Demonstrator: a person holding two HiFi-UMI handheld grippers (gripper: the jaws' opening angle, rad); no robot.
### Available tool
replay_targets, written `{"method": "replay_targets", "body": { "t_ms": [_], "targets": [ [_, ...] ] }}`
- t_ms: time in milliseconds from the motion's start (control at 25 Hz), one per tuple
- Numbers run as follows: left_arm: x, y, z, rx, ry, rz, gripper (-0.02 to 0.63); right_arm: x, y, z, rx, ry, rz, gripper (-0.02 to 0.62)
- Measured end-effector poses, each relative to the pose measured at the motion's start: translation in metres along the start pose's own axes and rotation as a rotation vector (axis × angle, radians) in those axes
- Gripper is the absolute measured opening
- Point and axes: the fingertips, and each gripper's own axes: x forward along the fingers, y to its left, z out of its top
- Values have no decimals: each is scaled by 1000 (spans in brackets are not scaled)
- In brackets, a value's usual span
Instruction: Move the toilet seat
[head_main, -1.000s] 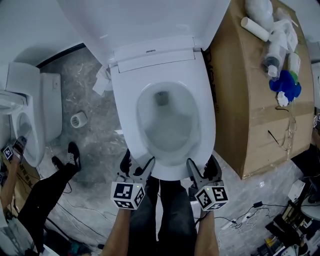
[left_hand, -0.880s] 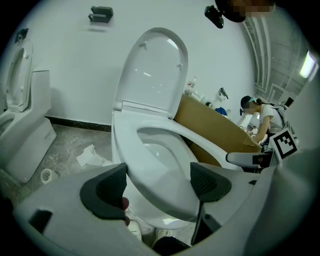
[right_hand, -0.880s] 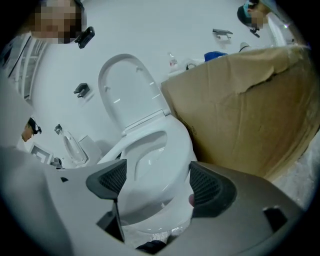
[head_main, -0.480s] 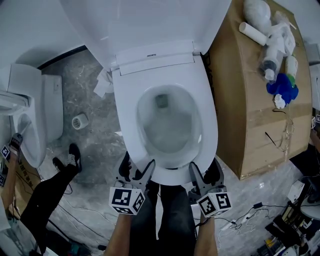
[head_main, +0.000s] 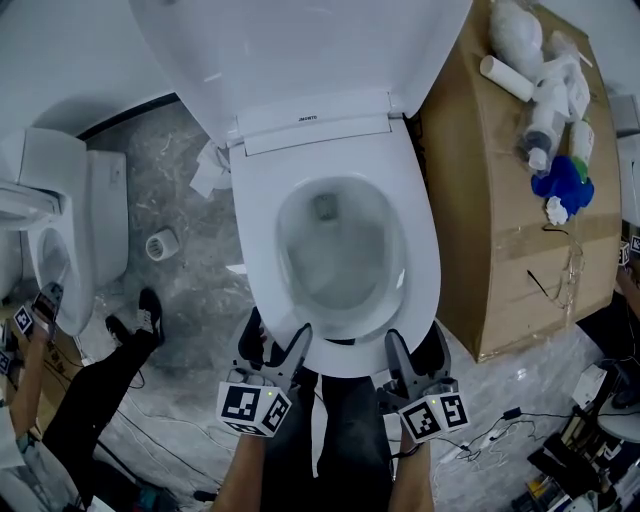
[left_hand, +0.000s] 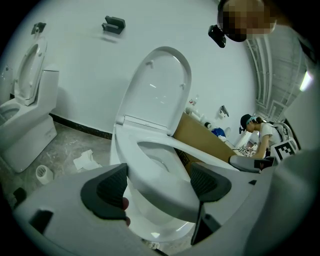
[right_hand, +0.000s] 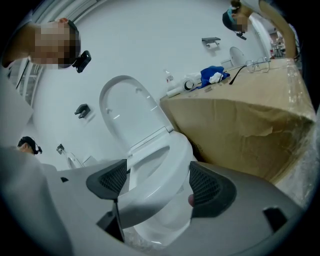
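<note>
A white toilet stands in the middle with its lid raised against the wall. The white toilet seat is tilted a little above the bowl. My left gripper is shut on the seat's front left edge. My right gripper is shut on the front right edge. In the left gripper view the seat fills the space between the jaws of the left gripper. The right gripper view shows the seat likewise between the dark pads of the right gripper.
A big cardboard box stands tight against the toilet's right side, with bottles and a blue cloth on it. A second toilet, a tape roll and crumpled paper lie left. Another person's leg is near left. Cables lie at lower right.
The seat's front edge and both grippers have shifted slightly lower in the head view, and the seat looks larger. Both grippers keep their hold.
</note>
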Motion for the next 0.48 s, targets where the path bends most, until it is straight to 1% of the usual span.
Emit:
{"method": "replay_targets", "body": {
  "t_ms": [200, 480],
  "targets": [
    [-7, -1, 17, -46, -80, 18, 387, -2, 7, 12, 10, -30, 10, 393],
    [-12, -5, 33, -2, -120, 39, 385, -4, 14, 23, 25, -58, 20, 391]
  ]
}}
